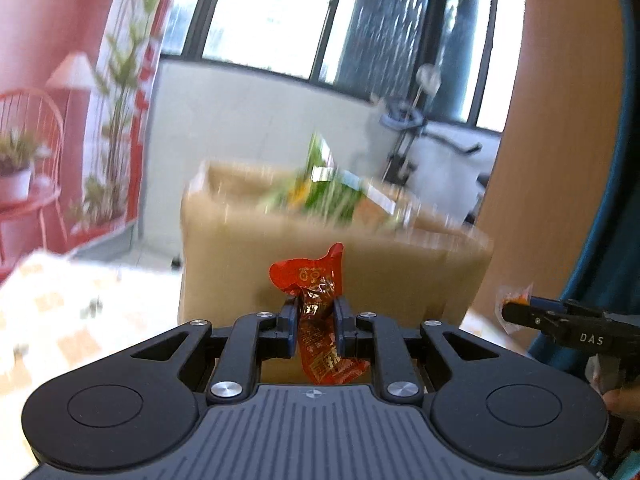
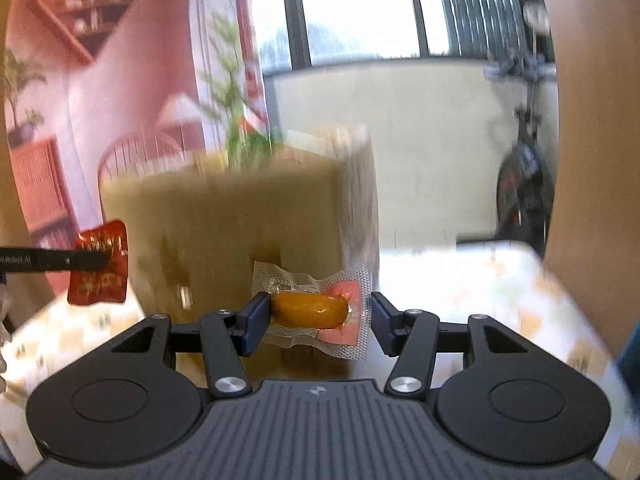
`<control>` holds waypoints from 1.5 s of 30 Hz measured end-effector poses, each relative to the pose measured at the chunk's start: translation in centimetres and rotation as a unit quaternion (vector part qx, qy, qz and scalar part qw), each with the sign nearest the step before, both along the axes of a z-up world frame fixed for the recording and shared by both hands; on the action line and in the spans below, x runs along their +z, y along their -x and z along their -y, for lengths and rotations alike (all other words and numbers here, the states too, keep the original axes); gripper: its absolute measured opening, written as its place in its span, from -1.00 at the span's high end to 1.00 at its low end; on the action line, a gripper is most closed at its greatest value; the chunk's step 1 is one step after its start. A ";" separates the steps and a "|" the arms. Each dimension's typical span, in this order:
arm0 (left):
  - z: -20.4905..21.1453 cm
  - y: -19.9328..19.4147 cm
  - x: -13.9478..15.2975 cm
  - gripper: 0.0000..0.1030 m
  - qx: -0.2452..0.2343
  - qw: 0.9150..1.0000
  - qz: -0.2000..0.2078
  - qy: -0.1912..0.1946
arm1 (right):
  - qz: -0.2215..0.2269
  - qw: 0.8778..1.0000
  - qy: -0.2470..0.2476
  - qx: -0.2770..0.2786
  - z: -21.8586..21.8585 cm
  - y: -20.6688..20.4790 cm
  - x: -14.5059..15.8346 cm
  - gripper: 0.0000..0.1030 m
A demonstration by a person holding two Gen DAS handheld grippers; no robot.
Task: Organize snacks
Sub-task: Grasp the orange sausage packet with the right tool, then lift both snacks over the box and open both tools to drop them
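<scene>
Red snack sachet [image 1: 316, 312]: thin foil pouch, light, soft, crumples readily. It stands upright between the jaws of the left gripper [image 1: 316, 322], which are pinched nearly together on its middle; the top flares out above the jaws and the bottom hangs below. The foil is probably slick, so a hold across the flat middle, as here, seems safer than one on a corner.

Clear vacuum pack with an orange sausage-shaped piece [image 2: 308, 312]: light, film soft at the crimped edges, the filled core firmer and rounded. It lies crosswise between the jaws of the right gripper [image 2: 316, 320], which stand partly open. The left pad presses the end of the core; the right pad meets only the crimped edge, so the hold looks marginal, and the pack may pivot or slip. A hold across the core's width would be firmer.

Cardboard box [image 1: 328, 256]: directly ahead of both pairs of jaws, open top above them, green packets showing inside; heavily blurred, so contents are uncertain. Judged destination for both snacks.

Bench [image 2: 480, 280] with pale checked cloth lies below and beside the jaws.
</scene>
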State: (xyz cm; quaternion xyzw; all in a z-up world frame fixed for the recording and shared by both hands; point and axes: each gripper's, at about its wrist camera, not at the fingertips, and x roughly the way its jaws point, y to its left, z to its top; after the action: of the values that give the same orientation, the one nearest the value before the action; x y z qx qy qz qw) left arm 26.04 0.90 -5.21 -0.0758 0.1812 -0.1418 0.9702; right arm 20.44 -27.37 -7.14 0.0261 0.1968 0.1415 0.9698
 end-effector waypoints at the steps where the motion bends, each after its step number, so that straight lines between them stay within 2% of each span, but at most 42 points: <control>1: 0.1 -0.4 0.8 0.64 -0.001 1.000 0.010 0.002 | 0.018 1.000 0.000 0.000 -0.2 -0.1 1.1 -0.09; 5: 0.8 -2.7 3.4 0.63 -0.002 0.999 0.037 -0.004 | 0.068 0.998 -0.004 0.009 -1.1 -1.5 4.8 -0.09; 10: 1.8 -7.3 4.4 0.63 0.002 0.999 0.028 -0.019 | 0.078 0.996 0.011 0.033 -2.7 -6.0 6.8 -0.09; 15: 1.9 -11.4 4.1 0.63 0.017 0.999 -0.012 -0.032 | 0.029 0.999 0.029 0.035 -4.7 -12.1 6.3 -0.09; 19: 2.5 -13.5 3.5 0.58 0.017 0.997 -0.037 -0.067 | -0.013 0.999 0.043 0.029 -6.0 -15.5 5.6 -0.09; 20: 2.7 -13.8 3.4 0.48 0.018 0.996 -0.043 -0.074 | -0.021 0.998 0.047 0.027 -6.3 -16.2 5.6 -0.10; 22: 2.3 -13.7 3.6 -0.22 0.022 0.996 -0.042 -0.079 | -0.036 0.998 0.056 0.015 -6.7 -17.2 5.4 -0.11; 23: 1.8 -13.3 3.7 -0.31 0.026 0.996 -0.036 -0.079 | -0.041 0.997 0.060 0.010 -6.8 -17.4 5.3 -0.12; 26: 1.1 -12.5 4.2 -0.41 0.023 0.996 -0.030 -0.078 | -0.043 0.997 0.069 0.013 -6.9 -17.1 5.5 -0.39; 27: 0.8 -12.3 4.3 -0.46 0.024 0.996 -0.034 -0.079 | -0.037 0.996 0.075 0.013 -6.8 -16.9 5.6 -0.54; 28: 0.7 -12.0 4.5 -0.48 0.025 0.996 -0.036 -0.079 | -0.032 0.996 0.081 0.012 -6.9 -16.7 5.8 -0.58; 29: 0.6 -11.8 4.7 -0.50 0.027 0.996 -0.036 -0.078 | -0.028 0.996 0.084 0.009 -6.8 -16.4 5.9 -0.58; 32: 0.4 -10.9 5.4 -0.70 0.033 0.996 -0.032 -0.078 | -0.030 0.997 0.073 -0.001 -6.3 -15.5 6.6 -0.60; 34: 0.3 -10.1 5.9 -0.76 0.036 0.996 -0.026 -0.074 | -0.033 0.998 0.056 -0.001 -5.9 -14.8 7.1 -0.73; 38: 0.1 -8.4 6.5 -0.81 0.042 0.997 -0.027 -0.066 | -0.028 0.999 0.031 0.016 -5.5 -12.8 8.1 -0.82; 40: -0.1 -7.3 6.6 -0.82 0.049 0.996 -0.030 -0.065 | -0.024 0.999 0.029 0.005 -5.7 -11.7 8.6 -0.99; 45: 0.2 -4.9 7.2 -0.82 0.063 0.994 -0.023 -0.090 | -0.013 1.000 0.027 -0.010 -6.4 -8.8 9.8 -1.00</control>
State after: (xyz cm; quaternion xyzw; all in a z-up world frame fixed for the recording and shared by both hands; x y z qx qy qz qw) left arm 30.91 0.69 1.94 -0.0030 0.2101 -0.0615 0.9757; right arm 29.22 -20.97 2.67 0.0037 0.2126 0.1260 0.9690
